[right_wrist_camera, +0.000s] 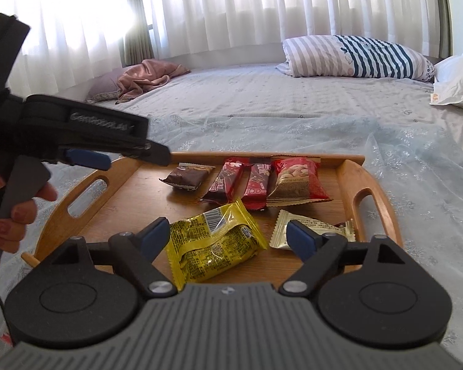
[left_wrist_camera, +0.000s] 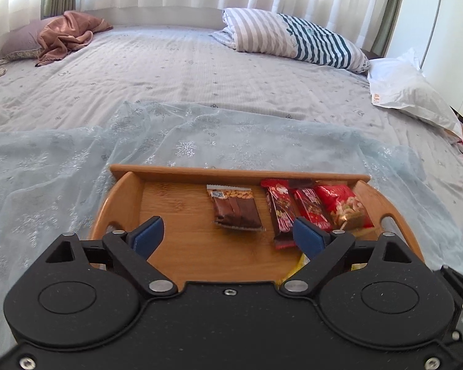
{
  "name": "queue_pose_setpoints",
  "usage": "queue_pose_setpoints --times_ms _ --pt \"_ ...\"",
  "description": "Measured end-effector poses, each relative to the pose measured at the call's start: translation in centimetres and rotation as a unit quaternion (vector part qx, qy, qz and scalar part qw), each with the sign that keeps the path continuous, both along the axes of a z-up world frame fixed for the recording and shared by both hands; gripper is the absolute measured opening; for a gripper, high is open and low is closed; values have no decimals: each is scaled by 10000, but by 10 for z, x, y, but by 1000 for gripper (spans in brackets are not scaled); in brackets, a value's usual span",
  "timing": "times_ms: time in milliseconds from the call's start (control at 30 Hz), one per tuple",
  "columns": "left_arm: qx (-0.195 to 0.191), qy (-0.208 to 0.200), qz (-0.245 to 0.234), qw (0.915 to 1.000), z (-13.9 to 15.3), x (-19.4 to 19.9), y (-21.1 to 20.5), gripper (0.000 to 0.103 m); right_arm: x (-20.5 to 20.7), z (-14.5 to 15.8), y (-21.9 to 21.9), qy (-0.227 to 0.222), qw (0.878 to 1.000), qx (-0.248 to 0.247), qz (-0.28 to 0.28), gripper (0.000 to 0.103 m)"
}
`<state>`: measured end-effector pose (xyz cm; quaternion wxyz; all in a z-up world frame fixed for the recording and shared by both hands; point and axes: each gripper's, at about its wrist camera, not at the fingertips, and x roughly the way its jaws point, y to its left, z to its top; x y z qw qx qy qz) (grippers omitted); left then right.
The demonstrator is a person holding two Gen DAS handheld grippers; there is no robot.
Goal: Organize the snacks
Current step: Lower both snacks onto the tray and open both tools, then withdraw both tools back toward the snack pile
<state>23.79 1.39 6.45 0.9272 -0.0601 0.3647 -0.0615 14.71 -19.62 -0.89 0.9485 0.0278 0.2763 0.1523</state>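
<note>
Snack packets, six visible, all lying flat on a rectangular bamboo tray with cut-out handles [right_wrist_camera: 348, 172] that rests on a sheer pale-blue snowflake cloth [right_wrist_camera: 416, 166] over a grey quilted bed [right_wrist_camera: 262, 92]. Back row, along the tray's far rim, reading from its left end towards its right: brown wafer packet with a peanut picture [right_wrist_camera: 186, 177]; dark red chocolate bar wrapper [right_wrist_camera: 227, 180]; bright red chocolate bar wrapper [right_wrist_camera: 257, 186]; red-and-gold nut pouch [right_wrist_camera: 294, 182]. Each of these four has its long axis running from far rim to near edge, top seam towards the far rim, the brown one skewed somewhat; set side by side, which reads as deliberate sorting into a line. Front row, near edge: crumpled yellow foil packet [right_wrist_camera: 213, 240], long axis slanting towards the far right corner, printed back upward; cream-white sachet [right_wrist_camera: 316, 226] by the right handle, long axis across the tray. These two look not yet aligned. Left gripper [left_wrist_camera: 228, 234] hovers over the tray's bare left half, blue-padded jaws spread wide, nothing between them. Right gripper [right_wrist_camera: 228, 236] hangs over the near edge, jaws equally wide, straddling the yellow packet's width without pressing it. A person's hand [right_wrist_camera: 14, 215] works the left tool's trigger.
</note>
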Motion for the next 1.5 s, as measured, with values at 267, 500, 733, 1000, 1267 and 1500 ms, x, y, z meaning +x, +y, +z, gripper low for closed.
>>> queue_pose_setpoints --times_ms 267,500,733,1000,1267,1500 --pt "-23 -297 -5 9996 14 -64 11 93 -28 8 -10 -162 9999 -9 -29 97" --pt "52 -478 46 9988 13 -116 15 96 -53 9 -17 -316 9995 -79 -33 98" --pt "47 -391 141 9991 0 -153 24 96 -81 4 -22 -606 9980 -112 99 102" --pt "137 -403 197 9989 -21 -187 30 96 -111 -6 -21 -884 9946 -532 -57 103" --pt "457 -268 358 9980 -43 -210 29 96 -140 -15 -13 -923 9903 -1031 -116 103" --pt "522 -451 415 9968 -41 -234 33 91 -160 -16 -18 -958 9868 -1190 -531 103"
